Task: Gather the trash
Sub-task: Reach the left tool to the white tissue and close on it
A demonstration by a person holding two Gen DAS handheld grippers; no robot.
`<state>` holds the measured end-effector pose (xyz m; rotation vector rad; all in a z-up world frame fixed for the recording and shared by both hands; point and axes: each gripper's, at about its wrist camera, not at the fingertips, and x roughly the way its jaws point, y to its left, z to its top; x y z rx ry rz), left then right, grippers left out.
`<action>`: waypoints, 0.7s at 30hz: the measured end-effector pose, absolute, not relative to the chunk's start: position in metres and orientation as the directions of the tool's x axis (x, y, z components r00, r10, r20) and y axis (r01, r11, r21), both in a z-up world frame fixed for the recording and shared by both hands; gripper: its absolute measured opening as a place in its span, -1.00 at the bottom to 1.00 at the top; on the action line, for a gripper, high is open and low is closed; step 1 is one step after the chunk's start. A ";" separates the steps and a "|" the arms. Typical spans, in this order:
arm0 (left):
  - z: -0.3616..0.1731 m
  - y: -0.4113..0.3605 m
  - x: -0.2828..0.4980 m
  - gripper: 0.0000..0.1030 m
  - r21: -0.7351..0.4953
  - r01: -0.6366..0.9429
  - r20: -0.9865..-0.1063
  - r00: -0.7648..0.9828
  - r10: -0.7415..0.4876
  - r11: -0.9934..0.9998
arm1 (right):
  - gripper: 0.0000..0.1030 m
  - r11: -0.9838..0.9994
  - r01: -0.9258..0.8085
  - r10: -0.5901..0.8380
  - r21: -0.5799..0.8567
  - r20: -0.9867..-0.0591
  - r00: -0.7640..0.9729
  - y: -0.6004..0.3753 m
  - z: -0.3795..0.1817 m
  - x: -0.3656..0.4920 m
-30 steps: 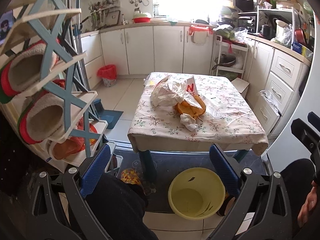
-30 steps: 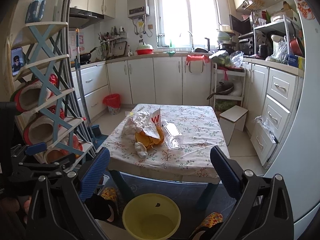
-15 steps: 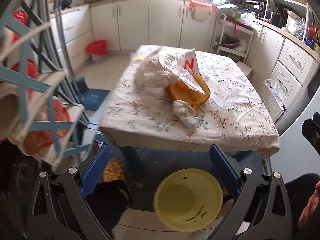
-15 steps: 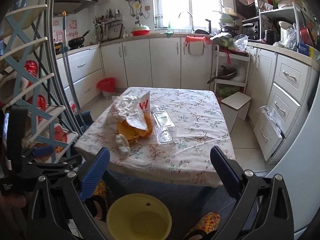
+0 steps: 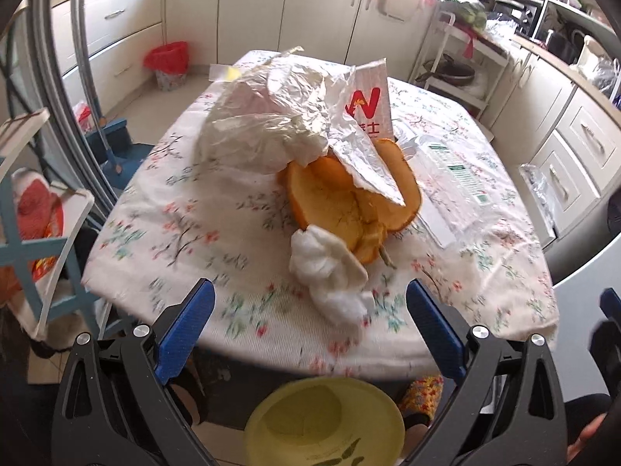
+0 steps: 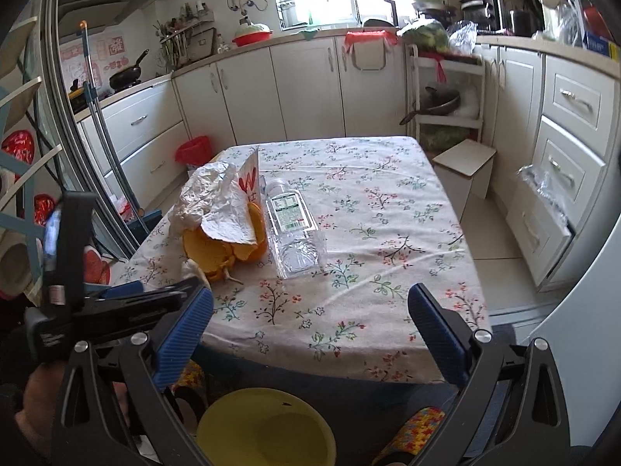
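- Crumpled tissue (image 5: 330, 275) lies at the counter's (image 5: 186, 233) near edge, touching the orange peel (image 5: 349, 202); we judge it the first pickup.
- Our left gripper (image 5: 310, 326) hangs spread wide and empty; the right gripper (image 6: 310, 324) likewise.
- We should straddle the tissue alone, then drop it in the yellow bin (image 5: 326, 423).
- Wrapper (image 5: 365, 108) shows a red "W" and "士"; the bottle (image 6: 293, 229) label is unreadable.

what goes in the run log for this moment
step: approach | left tongs: open, near tissue wad | right tongs: open, empty | yellow bin: below table edge
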<state>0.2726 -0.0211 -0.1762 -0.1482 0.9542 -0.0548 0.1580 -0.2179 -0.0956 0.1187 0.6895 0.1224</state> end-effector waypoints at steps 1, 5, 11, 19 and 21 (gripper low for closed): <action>-0.178 -0.022 0.277 0.84 -0.146 -0.019 -0.810 0.576 -0.108 0.989 | 0.87 0.985 -0.075 0.155 0.153 -0.628 0.763 -0.218 -0.096 0.159; -0.189 -0.025 0.292 0.46 -0.125 -0.019 -0.821 0.563 -0.093 0.992 | 0.87 0.982 -0.074 0.169 0.174 -0.632 0.756 -0.222 -0.099 0.162; -0.193 -0.021 0.294 -0.41 -0.169 0.034 -0.829 0.535 -0.160 0.985 | 0.87 0.980 -0.073 0.175 0.186 -0.627 0.759 -0.224 -0.096 0.167; -0.185 -0.005 0.282 -0.64 -0.219 0.063 -0.823 0.524 -0.219 0.974 | 0.87 0.989 -0.111 0.150 0.101 -0.656 0.740 -0.207 -0.096 0.199; -0.181 -0.001 0.277 -0.64 -0.232 0.068 -0.818 0.526 -0.233 0.970 | 0.87 0.990 -0.121 0.139 0.074 -0.678 0.722 -0.201 -0.103 0.217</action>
